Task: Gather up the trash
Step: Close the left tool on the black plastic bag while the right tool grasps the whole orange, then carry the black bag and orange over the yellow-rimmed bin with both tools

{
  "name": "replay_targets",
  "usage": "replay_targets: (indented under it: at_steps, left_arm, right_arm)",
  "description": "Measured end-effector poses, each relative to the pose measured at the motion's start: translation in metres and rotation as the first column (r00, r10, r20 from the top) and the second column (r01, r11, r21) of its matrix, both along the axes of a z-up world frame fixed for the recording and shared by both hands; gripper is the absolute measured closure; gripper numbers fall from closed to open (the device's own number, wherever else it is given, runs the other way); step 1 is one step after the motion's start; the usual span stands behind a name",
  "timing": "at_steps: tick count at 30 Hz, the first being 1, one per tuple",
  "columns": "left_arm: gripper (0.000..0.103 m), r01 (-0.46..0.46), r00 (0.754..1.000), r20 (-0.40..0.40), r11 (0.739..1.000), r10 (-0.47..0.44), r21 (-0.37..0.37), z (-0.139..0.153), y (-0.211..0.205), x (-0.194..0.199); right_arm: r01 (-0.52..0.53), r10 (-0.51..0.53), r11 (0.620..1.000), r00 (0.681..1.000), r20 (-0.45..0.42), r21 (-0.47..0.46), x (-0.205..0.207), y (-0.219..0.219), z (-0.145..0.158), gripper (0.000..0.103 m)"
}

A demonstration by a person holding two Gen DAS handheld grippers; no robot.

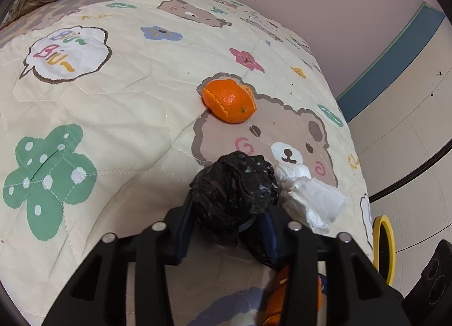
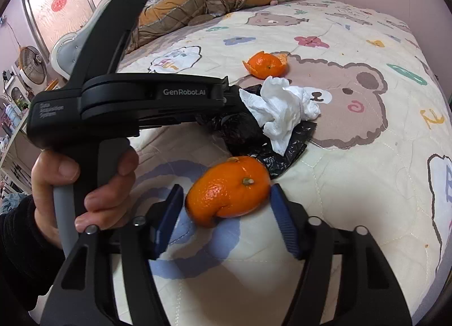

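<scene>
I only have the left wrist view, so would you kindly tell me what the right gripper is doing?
Observer: The right gripper is open, its jaws either side of a domed orange mandarin peel.
Operator: Thank you; does the crumpled white tissue rest on anything?
Observer: Yes, it lies on a flat spread part of the crumpled black plastic bag.
</scene>
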State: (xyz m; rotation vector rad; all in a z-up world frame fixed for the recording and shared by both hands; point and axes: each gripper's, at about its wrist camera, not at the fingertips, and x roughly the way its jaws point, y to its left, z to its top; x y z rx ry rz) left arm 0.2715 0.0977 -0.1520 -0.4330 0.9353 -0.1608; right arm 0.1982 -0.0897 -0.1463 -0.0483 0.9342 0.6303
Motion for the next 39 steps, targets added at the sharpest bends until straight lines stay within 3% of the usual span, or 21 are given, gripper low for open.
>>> replay_targets:
  at_steps: [4,11,24,39]
  left_arm:
    - [0.079,0.016,1.0,0.023,1.0,-0.016,0.008,0.006,-0.003,-0.004]
    - [0.08,0.021,0.999,0.032,1.0,-0.021,-0.006,0.017,0.0,-0.01]
    - [0.08,0.021,0.999,0.049,0.999,-0.023,0.038,0.043,0.011,-0.037]
    - [0.08,0.096,0.993,0.067,0.993,-0.101,0.073,0.07,-0.02,-0.069]
  right_arm:
    - [0.002,-0.002,1.0,1.0,-0.011,0.006,0.003,-0.002,-0.002,0.055]
    - [0.013,-0.013,1.0,1.0,0.001,0.0,-0.003,-0.009,0.003,0.061]
    - [0.067,-0.068,0.997,0.998,0.019,0.026,-0.019,-0.05,0.026,0.062]
    - [0.128,-0.131,0.989,0.99,0.043,0.071,-0.04,-0.102,0.049,0.062]
